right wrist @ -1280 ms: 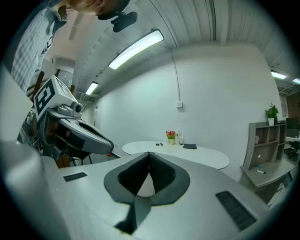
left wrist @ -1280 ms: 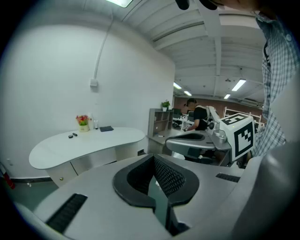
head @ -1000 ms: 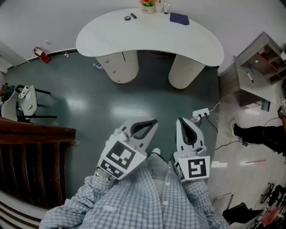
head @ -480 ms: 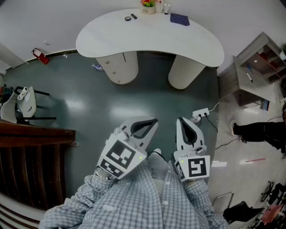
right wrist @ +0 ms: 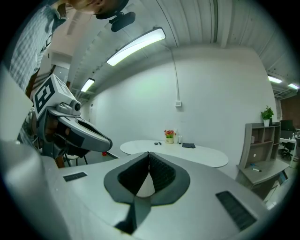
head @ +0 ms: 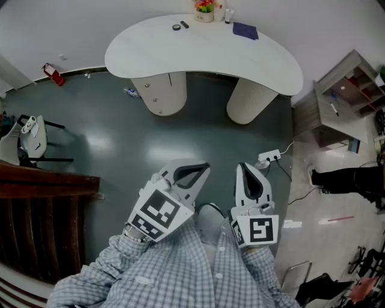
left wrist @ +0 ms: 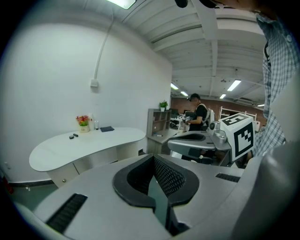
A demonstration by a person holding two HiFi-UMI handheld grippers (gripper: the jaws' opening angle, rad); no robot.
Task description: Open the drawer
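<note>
A white curved desk (head: pixel 204 48) stands across the green floor by the far wall. Its left pedestal (head: pixel 159 90) carries the drawer fronts with small round knobs, all closed; the same drawers (left wrist: pixel 70 172) show low in the left gripper view. My left gripper (head: pixel 206 165) and right gripper (head: pixel 242 163) are held side by side close to my checked shirt, well short of the desk. Both are shut with nothing between their jaws. The left gripper (left wrist: pixel 153 157) and the right gripper (right wrist: pixel 149 153) each point toward the desk (right wrist: pixel 174 153).
On the desk sit a flower pot (head: pixel 204 8), a dark cloth (head: pixel 245 30) and small items. A power strip (head: pixel 270 156) with cable lies on the floor at right. A shelf unit (head: pixel 346 90) and a person (head: pixel 352 178) are at right, a chair (head: pixel 31 137) and wooden railing (head: pixel 42 210) at left.
Both grippers and the head view have edged a little toward the desk. The jaws stay shut.
</note>
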